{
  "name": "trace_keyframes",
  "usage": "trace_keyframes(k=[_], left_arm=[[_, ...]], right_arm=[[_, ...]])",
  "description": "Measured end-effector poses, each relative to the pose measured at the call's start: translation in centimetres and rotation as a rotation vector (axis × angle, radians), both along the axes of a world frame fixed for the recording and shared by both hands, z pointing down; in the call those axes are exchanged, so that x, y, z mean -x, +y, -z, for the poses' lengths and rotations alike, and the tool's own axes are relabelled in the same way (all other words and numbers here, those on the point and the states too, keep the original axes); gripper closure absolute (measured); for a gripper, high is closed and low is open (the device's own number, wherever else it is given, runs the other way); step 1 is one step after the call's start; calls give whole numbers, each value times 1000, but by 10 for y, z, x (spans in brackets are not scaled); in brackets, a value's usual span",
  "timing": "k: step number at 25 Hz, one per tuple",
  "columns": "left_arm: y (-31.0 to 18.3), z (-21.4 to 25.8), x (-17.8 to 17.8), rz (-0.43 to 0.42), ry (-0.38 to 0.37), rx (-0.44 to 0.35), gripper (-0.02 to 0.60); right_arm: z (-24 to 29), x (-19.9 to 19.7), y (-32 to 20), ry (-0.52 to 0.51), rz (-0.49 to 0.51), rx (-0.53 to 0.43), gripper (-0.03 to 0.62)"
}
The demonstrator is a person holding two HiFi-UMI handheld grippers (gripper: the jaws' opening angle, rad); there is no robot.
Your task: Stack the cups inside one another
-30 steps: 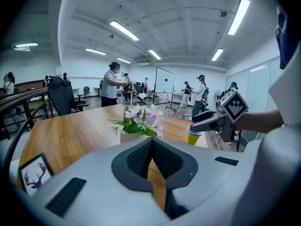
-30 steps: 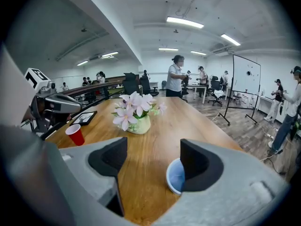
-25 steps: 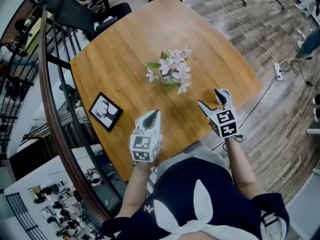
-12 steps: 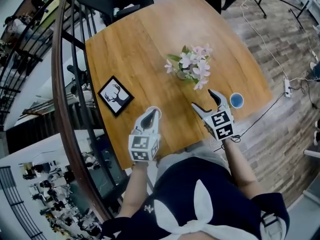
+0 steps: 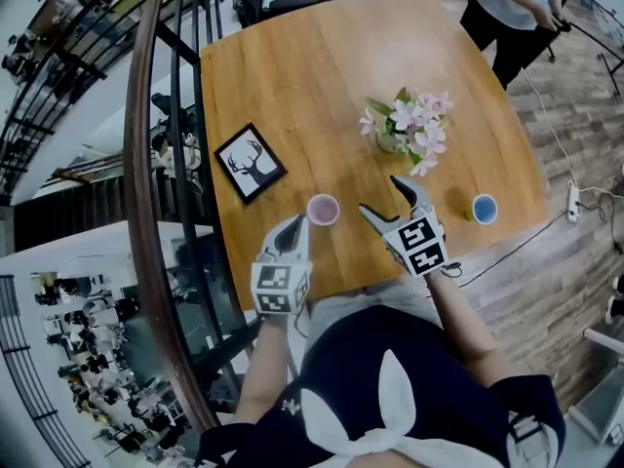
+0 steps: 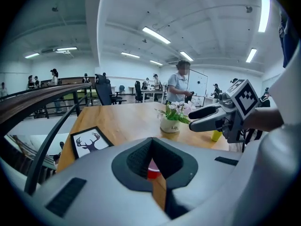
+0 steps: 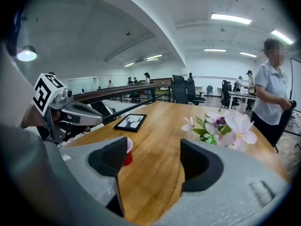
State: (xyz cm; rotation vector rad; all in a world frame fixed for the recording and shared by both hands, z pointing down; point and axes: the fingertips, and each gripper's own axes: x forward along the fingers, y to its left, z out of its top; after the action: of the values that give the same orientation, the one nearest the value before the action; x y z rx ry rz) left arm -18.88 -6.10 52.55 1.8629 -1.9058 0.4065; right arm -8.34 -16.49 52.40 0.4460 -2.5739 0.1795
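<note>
L claw (image 5: 296, 226) pinched, near red cup (image 5: 323, 209); R claw (image 5: 380, 195) spread, empty.

Wooden desk (image 5: 292, 76) w/ pot of pink-white flowers (image 5: 408, 130) standing upright on it. Framed deer pic (image 5: 251, 163) lies flat on the desk, well left of the flowers. Curved dark railing (image 5: 146, 164) runs past the desk edge, further left again. Person in light top (image 5: 517, 13) stands beyond the flowers, off to the right. White power strip (image 5: 572, 201) + cable on wood floor, right of flowers.
</note>
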Motion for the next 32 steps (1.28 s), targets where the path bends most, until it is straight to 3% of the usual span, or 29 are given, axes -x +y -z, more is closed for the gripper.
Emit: trace_keyframes(k=[18, 32], left_arm=[[36, 1, 35, 133, 0, 12, 565], [35, -10, 49, 154, 25, 32, 565]], right_arm=[[-13, 80, 64, 14, 256, 53, 246], [-52, 106, 80, 99, 329, 98, 230]])
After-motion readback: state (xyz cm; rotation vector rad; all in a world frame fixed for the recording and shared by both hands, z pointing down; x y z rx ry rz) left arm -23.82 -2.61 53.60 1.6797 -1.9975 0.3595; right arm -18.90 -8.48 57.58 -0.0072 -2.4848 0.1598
